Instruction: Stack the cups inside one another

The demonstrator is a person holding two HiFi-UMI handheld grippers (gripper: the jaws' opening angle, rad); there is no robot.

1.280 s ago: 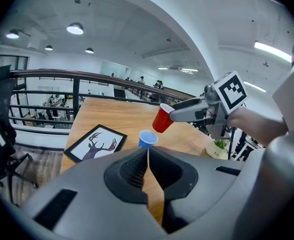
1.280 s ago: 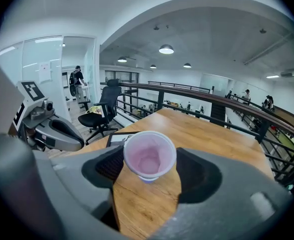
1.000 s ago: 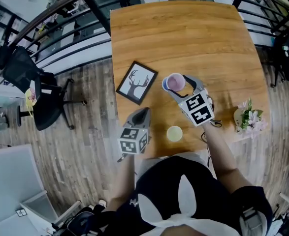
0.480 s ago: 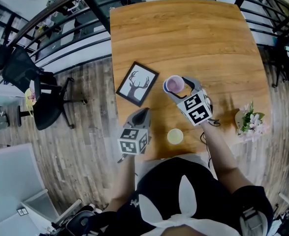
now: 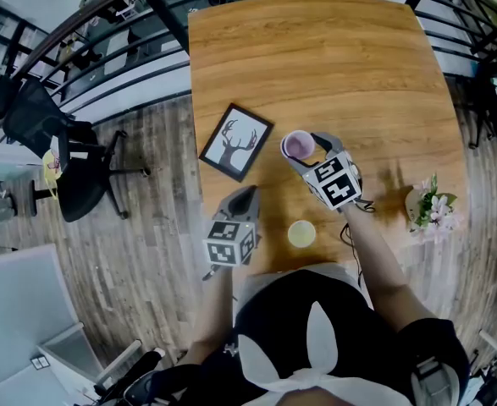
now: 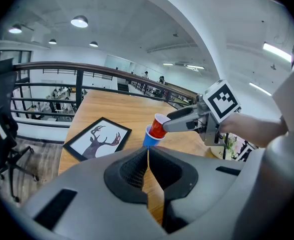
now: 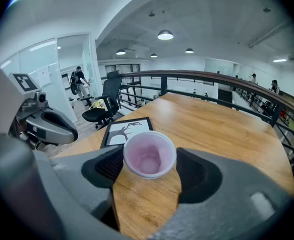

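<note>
My right gripper [image 5: 304,147] [image 7: 150,160] is shut on a red cup [image 5: 298,145] [image 7: 150,154] with a pale pink inside. The left gripper view shows this red cup [image 6: 159,126] tilted, its lower end inside a blue cup [image 6: 149,139] that stands on the wooden table [image 5: 333,66]. A pale yellow-green cup [image 5: 300,233] stands alone near the table's front edge. My left gripper [image 5: 245,194] [image 6: 148,156] hovers at the front left corner, shut and with nothing in it, pointing at the two cups.
A framed deer picture [image 5: 234,142] [image 6: 96,138] lies left of the cups. A small pot of flowers [image 5: 430,205] sits at the right edge. A railing [image 5: 138,66] runs behind the table, and an office chair [image 5: 53,150] stands on the floor to the left.
The right gripper and the red cup have shifted slightly right, over the blue cup. The left gripper has stayed put.
</note>
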